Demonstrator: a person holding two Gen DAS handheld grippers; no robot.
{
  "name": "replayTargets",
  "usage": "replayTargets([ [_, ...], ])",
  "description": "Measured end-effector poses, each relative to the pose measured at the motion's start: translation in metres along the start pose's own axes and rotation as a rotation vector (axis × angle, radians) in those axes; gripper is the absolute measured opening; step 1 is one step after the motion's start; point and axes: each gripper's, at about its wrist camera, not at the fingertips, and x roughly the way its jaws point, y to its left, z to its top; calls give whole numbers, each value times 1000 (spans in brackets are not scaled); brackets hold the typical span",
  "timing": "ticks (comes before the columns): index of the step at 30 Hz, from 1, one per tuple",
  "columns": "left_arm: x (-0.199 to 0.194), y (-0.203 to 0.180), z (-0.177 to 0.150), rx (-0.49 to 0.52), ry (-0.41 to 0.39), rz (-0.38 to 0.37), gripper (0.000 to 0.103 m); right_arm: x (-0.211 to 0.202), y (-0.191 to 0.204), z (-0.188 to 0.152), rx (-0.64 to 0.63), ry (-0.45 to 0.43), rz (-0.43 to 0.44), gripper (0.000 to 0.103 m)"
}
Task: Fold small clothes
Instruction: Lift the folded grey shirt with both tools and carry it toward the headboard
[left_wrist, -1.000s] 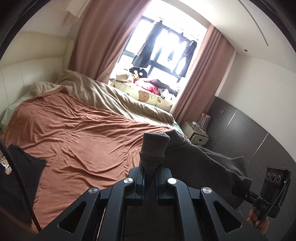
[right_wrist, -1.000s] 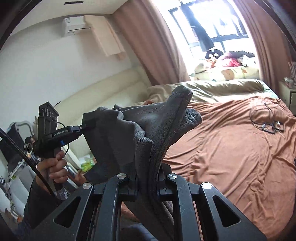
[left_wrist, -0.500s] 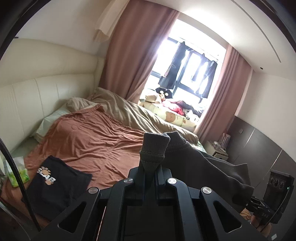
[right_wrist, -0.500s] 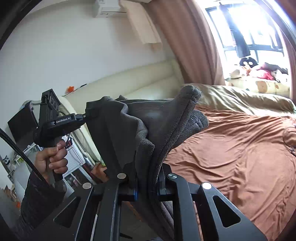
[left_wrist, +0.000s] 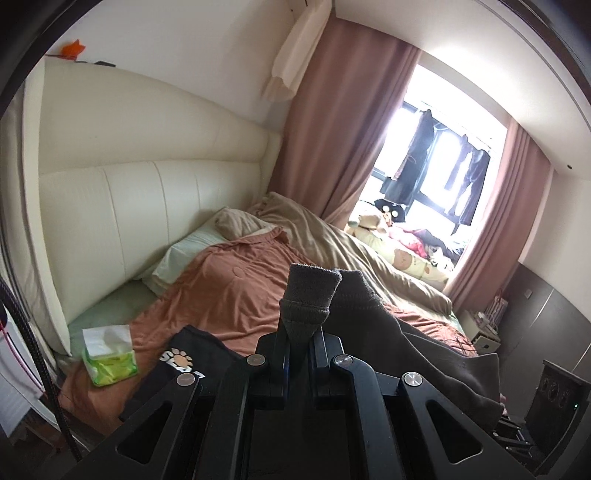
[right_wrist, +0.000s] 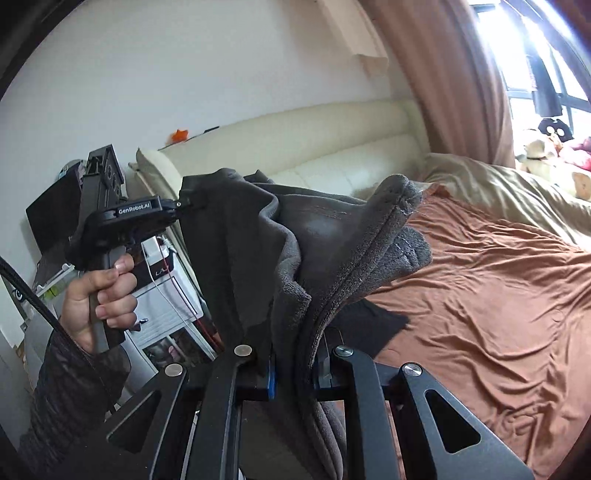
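Note:
A dark grey fleece garment hangs in the air between both grippers, above the bed's near edge. My left gripper is shut on one corner of it; it also shows in the right wrist view, held by a hand. My right gripper is shut on another edge of the garment, which bunches up over its jaws. The right gripper's body shows at the lower right of the left wrist view. A black printed T-shirt lies flat on the brown bedspread.
A green tissue pack lies at the bed's near corner. A cream padded headboard runs along the left. Beige duvet and soft toys lie by the window. A white bedside cabinet stands below the left gripper.
Both grippers have swung left toward the headboard and risen, carrying the grey garment. The black T-shirt and tissue pack have come into view.

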Motion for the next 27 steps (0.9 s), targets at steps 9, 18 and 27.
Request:
replayTargets([
  [9,4,77,6,-51,-8,74,7,75,18,7,-21,64,61,9],
  [18,31,122,3,-66,-1,151,7,145,0,14,-3,113,85,9],
  [27,121,160,-12,-106,36,176,7,221,-76,18,83,174,65,9],
])
